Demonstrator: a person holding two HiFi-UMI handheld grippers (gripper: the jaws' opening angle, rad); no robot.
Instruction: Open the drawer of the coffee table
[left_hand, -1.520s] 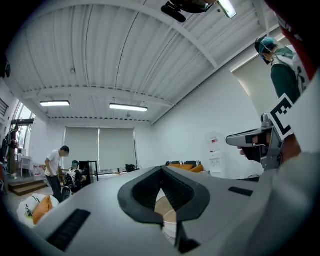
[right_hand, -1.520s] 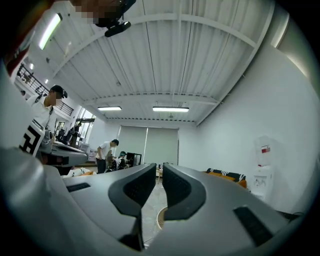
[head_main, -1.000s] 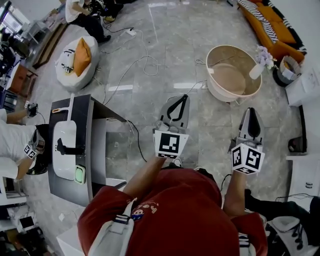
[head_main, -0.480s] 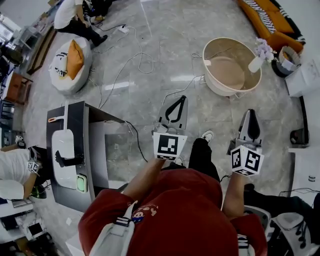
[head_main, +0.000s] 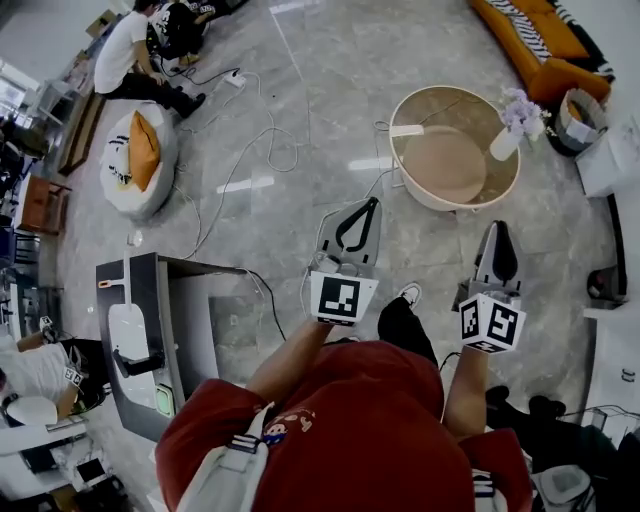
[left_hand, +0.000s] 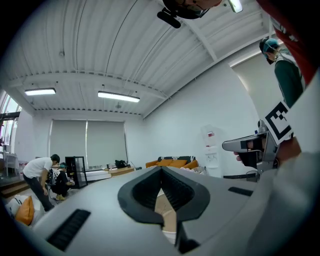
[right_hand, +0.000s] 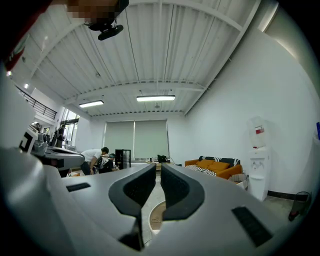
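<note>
We hold both grippers out ahead of us over the grey stone floor (head_main: 300, 90), level and side by side. The left gripper (head_main: 374, 203) sits mid-frame in the head view. Its tips meet at the far end, clenched on nothing, with only a hollow loop behind them. The right gripper (head_main: 497, 228) is to the right of it. Its jaws are drawn together to a thin slit, and nothing is gripped there either.

The coffee table (head_main: 445, 197), round and beige with a high rim, stands in the upper right of the head view. It is beyond both grippers and apart from them. Its beige shows through the gap in each gripper view. We cannot make out the drawer. A vase (head_main: 505, 142) of pale flowers sits at the table's right edge.

An orange sofa (head_main: 535, 55) runs along the top right corner. At lower left stands a dark cabinet (head_main: 175, 330) with a white device on top. Above it lies a white beanbag (head_main: 120, 165) with an orange cushion, and cables (head_main: 255, 135) trail across the floor. A person (head_main: 125, 55) in a white shirt crouches at upper left.
</note>
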